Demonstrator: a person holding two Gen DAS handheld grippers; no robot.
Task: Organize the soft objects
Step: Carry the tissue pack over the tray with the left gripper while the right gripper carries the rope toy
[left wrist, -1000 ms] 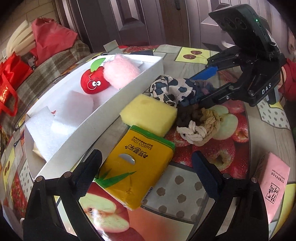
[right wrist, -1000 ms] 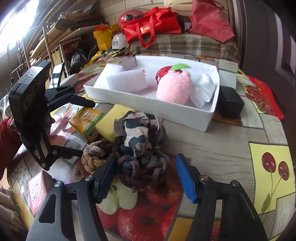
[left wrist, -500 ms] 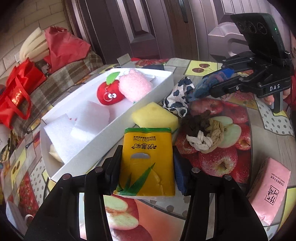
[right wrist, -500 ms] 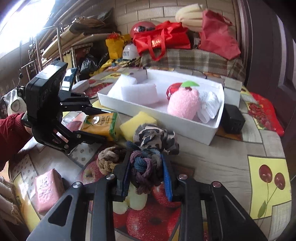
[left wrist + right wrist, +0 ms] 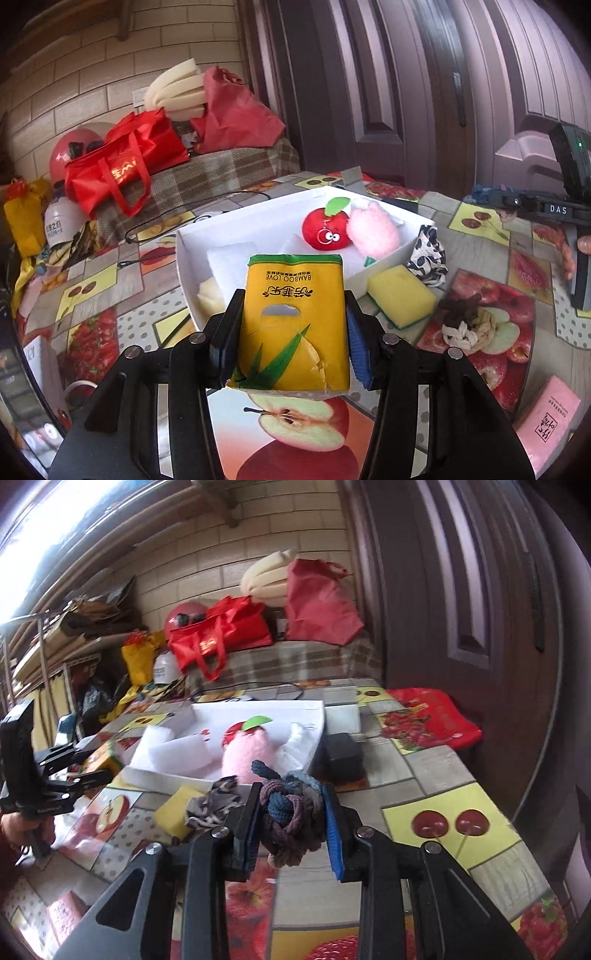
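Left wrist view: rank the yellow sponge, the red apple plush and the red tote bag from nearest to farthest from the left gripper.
From the left gripper:
1. yellow sponge, on the table just to its right.
2. red apple plush, ahead, inside the white box.
3. red tote bag, far left, off the table.

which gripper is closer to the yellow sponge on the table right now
Left. The left gripper, holding the yellow tissue pack, hovers just beside the yellow sponge. The right gripper, holding the rope knot, is lifted farther off.
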